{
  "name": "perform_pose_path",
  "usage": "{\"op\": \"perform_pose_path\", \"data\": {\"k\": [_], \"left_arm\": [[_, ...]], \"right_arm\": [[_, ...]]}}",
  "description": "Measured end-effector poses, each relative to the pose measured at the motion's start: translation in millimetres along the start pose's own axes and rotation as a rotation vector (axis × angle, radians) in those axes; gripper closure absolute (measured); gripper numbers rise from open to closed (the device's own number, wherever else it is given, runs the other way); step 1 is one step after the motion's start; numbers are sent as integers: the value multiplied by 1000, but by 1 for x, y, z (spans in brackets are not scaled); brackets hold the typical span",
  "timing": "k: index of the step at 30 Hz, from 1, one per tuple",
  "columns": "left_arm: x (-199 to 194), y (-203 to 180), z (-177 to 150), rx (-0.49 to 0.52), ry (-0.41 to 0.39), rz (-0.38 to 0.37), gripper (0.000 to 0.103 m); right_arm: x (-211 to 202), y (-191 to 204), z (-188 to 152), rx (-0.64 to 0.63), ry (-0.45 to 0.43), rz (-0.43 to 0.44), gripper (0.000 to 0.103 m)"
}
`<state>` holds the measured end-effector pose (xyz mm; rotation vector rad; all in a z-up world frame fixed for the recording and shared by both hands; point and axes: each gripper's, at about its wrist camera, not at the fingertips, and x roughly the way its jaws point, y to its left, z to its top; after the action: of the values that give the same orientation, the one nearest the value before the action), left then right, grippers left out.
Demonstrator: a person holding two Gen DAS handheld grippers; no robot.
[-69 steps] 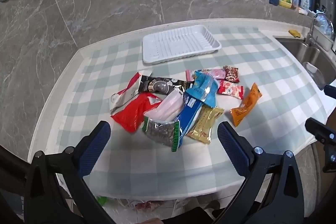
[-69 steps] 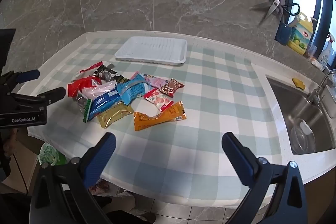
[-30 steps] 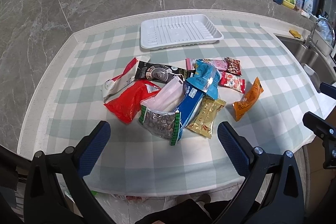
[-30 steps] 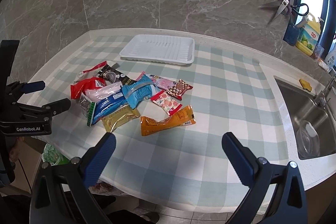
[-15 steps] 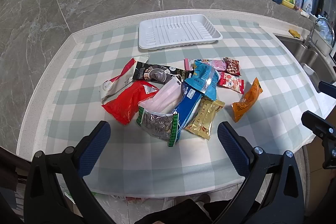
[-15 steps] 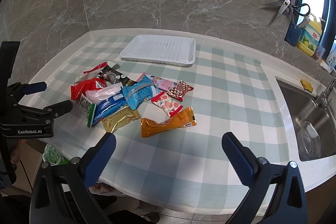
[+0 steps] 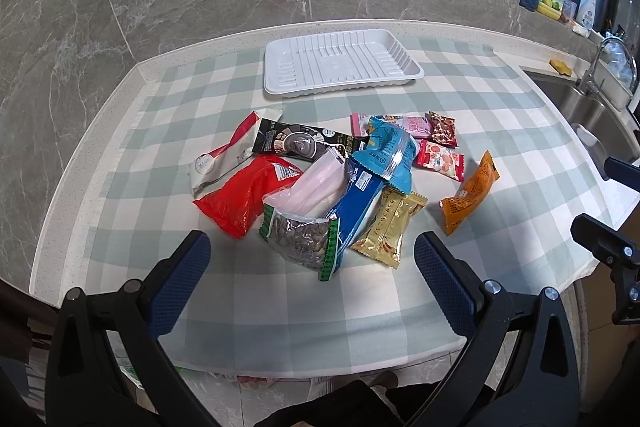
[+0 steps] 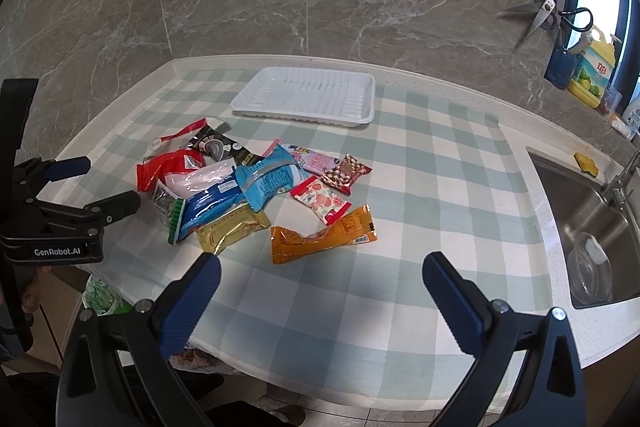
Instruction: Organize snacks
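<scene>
A heap of snack packets lies mid-table: a red bag [image 7: 244,197], a seed bag with green edges [image 7: 302,239], a blue packet [image 7: 390,153], a gold packet [image 7: 386,225] and an orange packet [image 7: 470,193] [image 8: 320,235]. An empty white tray [image 7: 340,65] [image 8: 306,95] stands behind them. My left gripper [image 7: 312,259] is open and empty, just in front of the seed bag. My right gripper [image 8: 320,275] is open and empty, in front of the orange packet. The left gripper also shows at the left edge of the right wrist view [image 8: 100,185].
A checked cloth [image 8: 440,187] covers the counter. A steel sink [image 8: 588,227] with a tap is at the right. Scissors [image 8: 540,15] hang on the marble wall above bottles [image 8: 592,75]. A yellow sponge [image 8: 586,163] lies by the sink.
Both grippers have edged forward toward the snack pile, which sits a little larger in both views. The packets and the tray have not moved. Both grippers stay open.
</scene>
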<state>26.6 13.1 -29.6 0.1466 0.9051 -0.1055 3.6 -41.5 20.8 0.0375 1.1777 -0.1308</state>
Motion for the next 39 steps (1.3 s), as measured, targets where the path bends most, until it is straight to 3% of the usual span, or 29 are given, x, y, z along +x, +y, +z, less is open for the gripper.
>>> {"op": "perform_pose_path", "data": {"k": [29, 39], "left_arm": [[5, 6, -1, -12, 8, 3, 0], [23, 17, -2, -22, 42, 12, 0]], "right_arm": [[4, 4, 1, -2, 4, 8, 0], [24, 6, 0, 17, 36, 42, 0]]}}
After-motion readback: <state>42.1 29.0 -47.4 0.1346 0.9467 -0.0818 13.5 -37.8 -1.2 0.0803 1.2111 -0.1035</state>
